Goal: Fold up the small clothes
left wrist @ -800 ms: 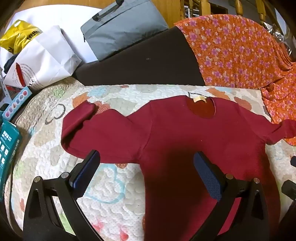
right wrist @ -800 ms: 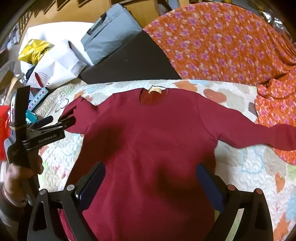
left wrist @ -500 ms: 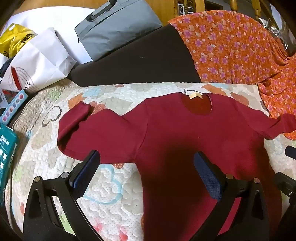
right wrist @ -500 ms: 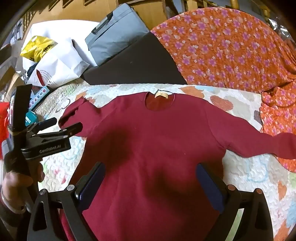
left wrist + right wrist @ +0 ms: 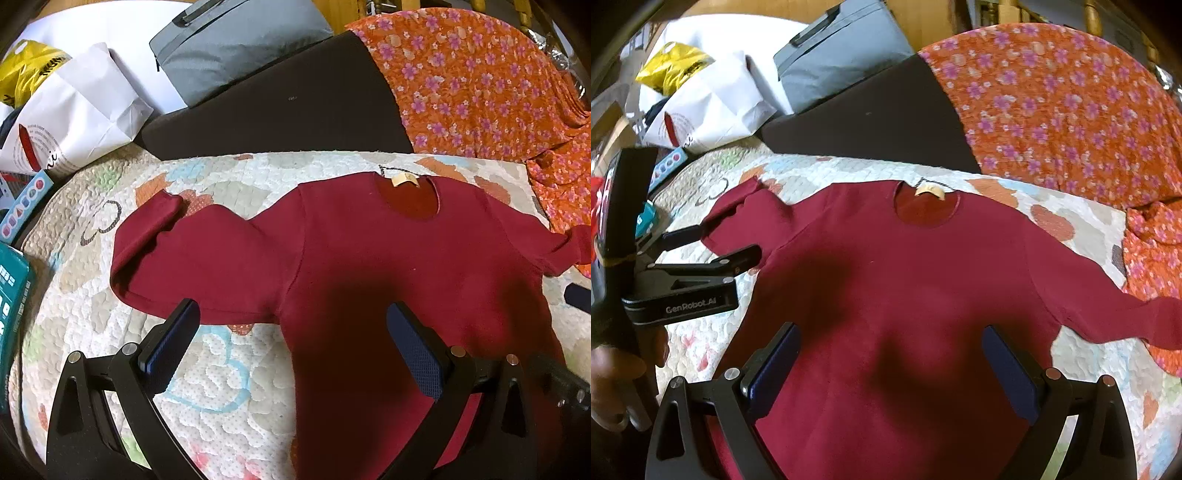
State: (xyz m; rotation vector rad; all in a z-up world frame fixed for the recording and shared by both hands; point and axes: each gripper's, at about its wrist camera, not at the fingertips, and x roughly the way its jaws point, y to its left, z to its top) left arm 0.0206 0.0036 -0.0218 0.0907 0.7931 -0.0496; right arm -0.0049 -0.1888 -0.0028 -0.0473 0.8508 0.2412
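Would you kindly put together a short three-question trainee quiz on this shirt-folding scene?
1. True or false: the maroon shirt lies spread out on the quilt.
2. Which lies beyond the shirt's collar: A) a black cushion, B) a laptop, C) a basket?
3. Fill in: the left hand-held gripper and the right hand-held gripper both stand ____, gripping nothing.

Key: 1 true; 2 A; 3 open.
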